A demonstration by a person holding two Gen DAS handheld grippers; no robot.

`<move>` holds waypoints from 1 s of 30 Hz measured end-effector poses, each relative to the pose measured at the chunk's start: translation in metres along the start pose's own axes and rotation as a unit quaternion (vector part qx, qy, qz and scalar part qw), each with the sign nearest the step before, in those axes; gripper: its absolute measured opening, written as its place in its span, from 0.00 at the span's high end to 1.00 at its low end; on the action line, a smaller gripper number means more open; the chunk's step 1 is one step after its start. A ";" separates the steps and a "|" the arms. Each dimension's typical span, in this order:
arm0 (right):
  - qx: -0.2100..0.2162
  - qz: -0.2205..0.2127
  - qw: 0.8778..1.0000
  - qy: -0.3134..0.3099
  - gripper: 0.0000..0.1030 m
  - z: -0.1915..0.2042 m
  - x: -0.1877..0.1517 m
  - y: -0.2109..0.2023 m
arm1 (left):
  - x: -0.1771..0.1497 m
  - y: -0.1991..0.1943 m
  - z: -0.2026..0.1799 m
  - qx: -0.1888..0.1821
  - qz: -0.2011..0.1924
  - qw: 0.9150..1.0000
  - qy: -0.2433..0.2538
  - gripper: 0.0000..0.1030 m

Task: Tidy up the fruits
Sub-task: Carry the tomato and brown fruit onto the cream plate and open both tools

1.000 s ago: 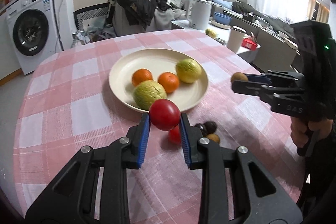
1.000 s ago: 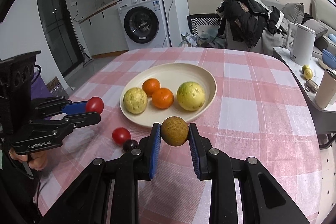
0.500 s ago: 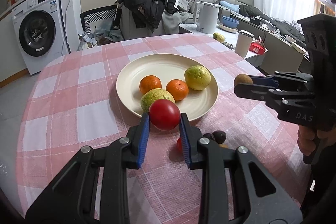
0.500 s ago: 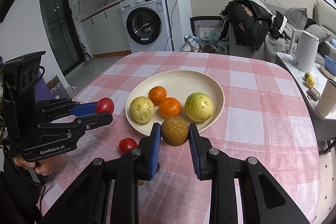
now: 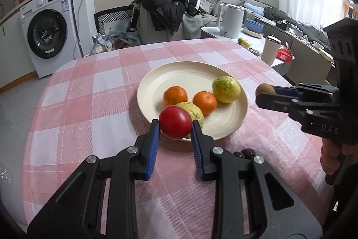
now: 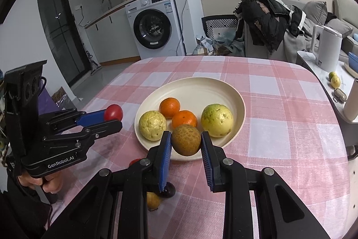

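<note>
A cream plate (image 5: 183,73) (image 6: 201,89) on the pink checked tablecloth holds two oranges (image 5: 175,95) (image 6: 169,107) and two yellow-green guavas (image 5: 226,89) (image 6: 217,120). My left gripper (image 5: 175,124) is shut on a red tomato (image 5: 175,122) at the plate's near rim; it also shows in the right wrist view (image 6: 113,112). My right gripper (image 6: 186,140) is shut on a brown round fruit (image 6: 186,140) over the plate's near rim; this fruit also shows in the left wrist view (image 5: 265,89).
Loose small fruits lie on the cloth near the grippers: dark ones (image 5: 248,152) (image 6: 169,192), a yellow-brown one (image 6: 153,201) and a red one (image 6: 134,161). A side table with a white kettle (image 5: 230,21) and a cup (image 5: 269,49) stands to the right.
Both grippers have moved forward toward the plate with their fruits; the plate sits closer and the loose fruits have slid under the fingers.
</note>
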State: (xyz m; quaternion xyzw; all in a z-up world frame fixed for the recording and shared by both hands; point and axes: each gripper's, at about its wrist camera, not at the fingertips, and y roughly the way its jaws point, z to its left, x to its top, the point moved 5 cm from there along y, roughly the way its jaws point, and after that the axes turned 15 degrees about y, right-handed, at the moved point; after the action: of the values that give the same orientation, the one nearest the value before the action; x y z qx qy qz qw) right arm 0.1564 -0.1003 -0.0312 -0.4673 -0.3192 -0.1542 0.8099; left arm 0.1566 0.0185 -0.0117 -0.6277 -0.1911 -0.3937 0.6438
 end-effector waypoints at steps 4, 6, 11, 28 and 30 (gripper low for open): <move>0.001 -0.001 1.000 0.007 0.74 -0.001 0.004 0.005 | 0.002 0.004 0.009 0.006 0.000 1.000 -0.005 0.76; 0.002 0.002 1.000 0.011 0.74 -0.001 0.006 0.009 | 0.004 0.008 0.013 0.014 0.004 1.000 -0.004 0.76; 0.002 0.009 1.000 0.013 0.74 -0.003 0.006 0.017 | 0.007 0.026 0.022 0.015 0.011 1.000 -0.007 0.76; -0.002 0.042 0.999 0.012 0.74 -0.008 0.000 0.048 | 0.003 0.074 0.033 0.014 0.043 0.999 -0.010 0.76; -0.004 0.045 0.999 0.013 0.74 -0.009 0.000 0.050 | 0.002 0.076 0.032 0.015 0.044 0.999 -0.009 0.76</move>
State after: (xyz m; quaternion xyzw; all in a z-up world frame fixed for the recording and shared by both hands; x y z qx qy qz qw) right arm 0.1871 -0.0819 -0.0679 -0.4822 -0.2868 -0.1254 0.8182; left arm 0.2225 0.0410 -0.0563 -0.6294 -0.1746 -0.3568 0.6679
